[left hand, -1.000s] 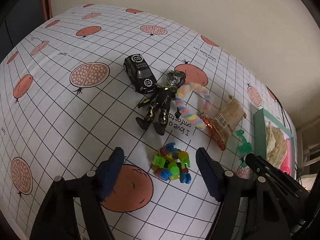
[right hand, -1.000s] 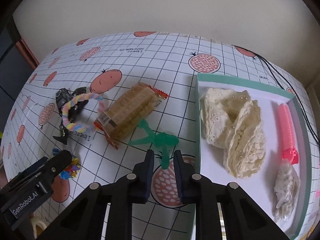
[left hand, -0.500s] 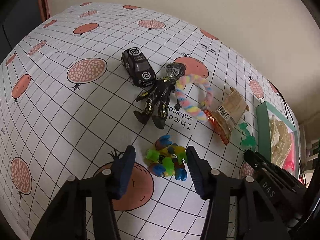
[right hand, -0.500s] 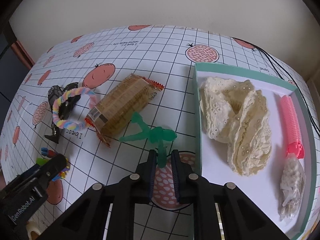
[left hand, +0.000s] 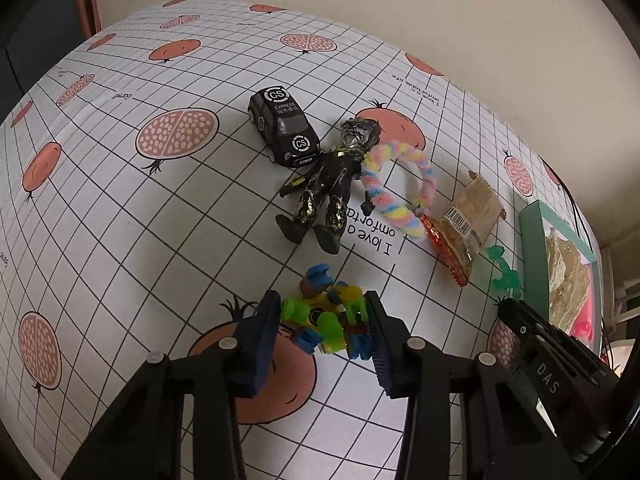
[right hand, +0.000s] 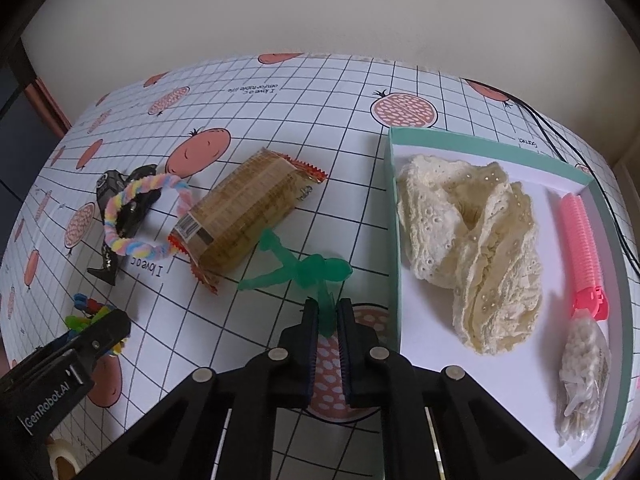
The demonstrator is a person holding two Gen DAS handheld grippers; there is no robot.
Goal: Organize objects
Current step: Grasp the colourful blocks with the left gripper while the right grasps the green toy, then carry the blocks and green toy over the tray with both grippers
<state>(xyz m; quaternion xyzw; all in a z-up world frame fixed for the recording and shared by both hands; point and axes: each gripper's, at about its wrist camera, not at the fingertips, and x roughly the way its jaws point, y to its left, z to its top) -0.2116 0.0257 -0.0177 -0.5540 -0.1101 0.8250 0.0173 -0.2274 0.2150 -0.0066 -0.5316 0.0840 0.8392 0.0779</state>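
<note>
The left gripper had its two blue pads pressed against both sides of the block toy, a small bundle of green, blue, yellow and orange pieces that lay on the tablecloth over an orange fruit print. The toy had no clear long axis; one blue piece stuck out away from the camera, toward the black figure.

The right gripper was closed on one limb of the green figure, a thin translucent plastic toy. Its pinched limb ran straight toward the camera between the pads. Its other limbs spread to the left toward the cracker packet, and a rounded end pointed right toward the tray. The figure lay flat on the cloth, just beside the tray's left wall and touching or almost touching the packet.

The packet lay diagonally, with its barcode end toward the left and near side, and its far end pointing up and right. The pastel loop, made of twisted fuzzy wire, rested over the black figure and touched the packet's crimped end. The black figure lay on its back with head toward the wall and feet toward the left gripper. The toy car stood just beside its head, with its long axis diagonal.

Inside the tray were a cream lace cloth, a pink comb lying along the right wall, and a small clear bag of white bits.
</note>
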